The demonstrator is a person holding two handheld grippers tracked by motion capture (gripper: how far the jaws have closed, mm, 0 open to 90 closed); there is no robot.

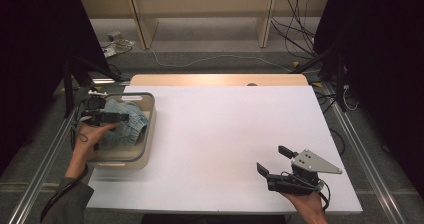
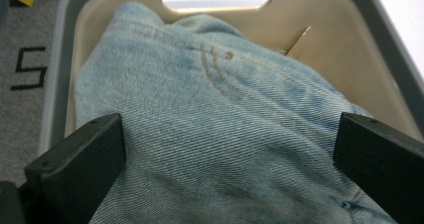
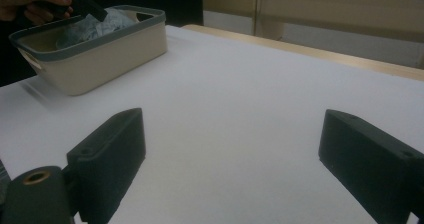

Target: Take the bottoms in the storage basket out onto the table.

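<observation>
- White table top (image 1: 225, 134) over a pale wooden board, whose far edge (image 1: 220, 79) shows as a light strip.
- Grey carpeted floor (image 1: 215, 59) beyond the table, crossed by a pale cable (image 1: 200, 60) and a tangle of dark cables (image 1: 295, 29) at the far right.
- Light wooden shelving (image 1: 200, 9) along the far wall, on upright legs.
- Black curtains (image 1: 35, 44) at both sides (the room beyond them is dark).
- Metal rails (image 1: 42, 159) flank the table.
- Black marking (image 2: 30, 69) on the carpet, resembling a "5".
</observation>
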